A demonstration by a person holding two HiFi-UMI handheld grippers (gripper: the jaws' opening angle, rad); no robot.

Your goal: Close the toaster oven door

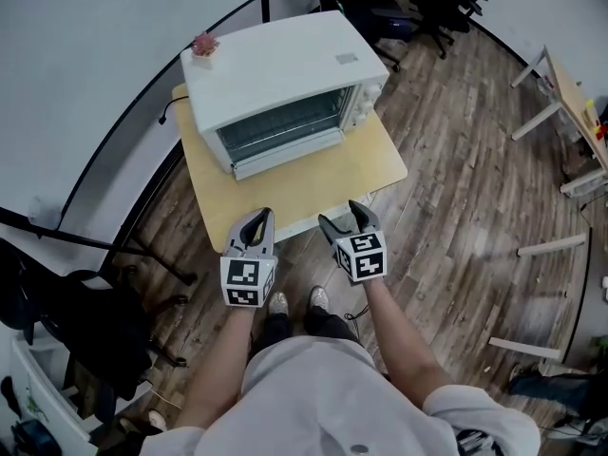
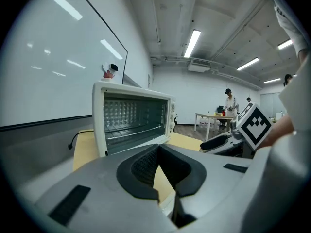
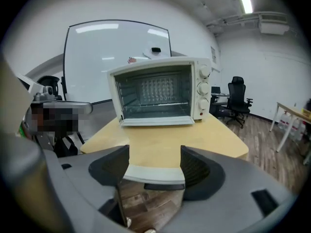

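Toaster oven [image 1: 285, 84] is on the table [image 1: 380, 174], its door [image 1: 285, 155] dropped flat in front. Both grippers hang well in front of the oven. The left gripper [image 1: 256, 217] has its tips pressed together and is empty; the right gripper [image 1: 340, 215] is spread wide, holding nothing. The danger: a hard lift could slam the door or shove the oven backward. The handle seems hidden, so a jaw may slip off the door's edge
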